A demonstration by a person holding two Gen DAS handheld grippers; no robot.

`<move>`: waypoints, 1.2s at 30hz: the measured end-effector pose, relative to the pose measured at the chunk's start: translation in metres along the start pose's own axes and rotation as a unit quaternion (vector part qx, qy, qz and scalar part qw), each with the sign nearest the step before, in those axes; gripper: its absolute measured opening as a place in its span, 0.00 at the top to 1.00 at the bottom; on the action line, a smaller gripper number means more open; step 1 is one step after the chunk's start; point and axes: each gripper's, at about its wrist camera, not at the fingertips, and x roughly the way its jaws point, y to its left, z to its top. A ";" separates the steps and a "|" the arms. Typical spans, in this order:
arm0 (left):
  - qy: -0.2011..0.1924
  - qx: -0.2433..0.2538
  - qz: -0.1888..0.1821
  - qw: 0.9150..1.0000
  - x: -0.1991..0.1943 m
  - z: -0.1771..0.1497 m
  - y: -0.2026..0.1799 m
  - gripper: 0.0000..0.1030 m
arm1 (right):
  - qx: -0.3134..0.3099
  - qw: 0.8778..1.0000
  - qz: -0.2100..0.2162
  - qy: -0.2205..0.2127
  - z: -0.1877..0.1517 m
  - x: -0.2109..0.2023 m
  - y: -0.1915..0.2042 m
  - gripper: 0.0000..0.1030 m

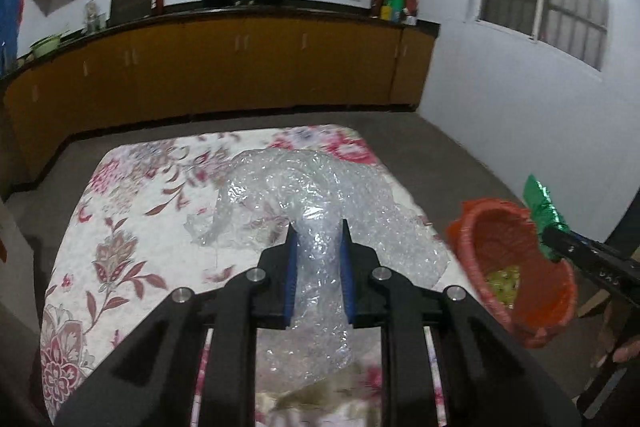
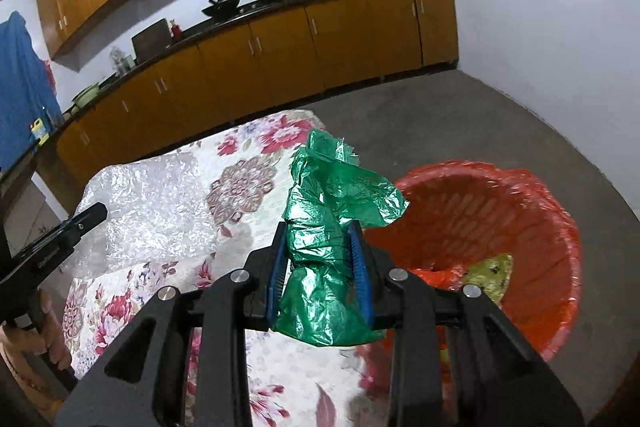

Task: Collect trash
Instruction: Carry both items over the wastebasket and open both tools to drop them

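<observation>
My left gripper (image 1: 319, 227) is shut on a bunched sheet of clear bubble wrap (image 1: 316, 203), which trails over the floral tablecloth (image 1: 120, 227). My right gripper (image 2: 320, 227) is shut on a crumpled green plastic bag (image 2: 328, 215), held above the table's right edge beside the orange basket bin (image 2: 520, 211). In the left wrist view, the right gripper (image 1: 554, 233) carries the green bag (image 1: 540, 199) over the bin's (image 1: 516, 227) far rim. In the right wrist view, the left gripper (image 2: 98, 213) shows at the left against the bubble wrap (image 2: 152, 211).
The bin, lined with an orange bag, holds yellowish scraps (image 2: 490, 277) and stands on the floor right of the table. Orange cabinets and a dark counter (image 1: 240, 11) with woks run along the far wall. A hand (image 2: 44, 339) grips the left handle.
</observation>
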 end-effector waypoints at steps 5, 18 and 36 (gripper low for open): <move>-0.009 0.021 -0.021 1.000 -0.009 0.003 -0.033 0.82 | 0.011 1.000 -0.012 -0.013 0.001 -0.016 -0.016 0.70; -0.004 0.054 -0.081 0.995 -0.016 0.002 -0.112 0.82 | 0.044 0.997 -0.049 -0.033 -0.002 -0.048 -0.061 0.70; 0.046 0.067 -0.129 0.988 0.029 -0.015 -0.186 0.81 | 0.102 0.992 -0.074 -0.029 -0.003 -0.050 -0.113 0.70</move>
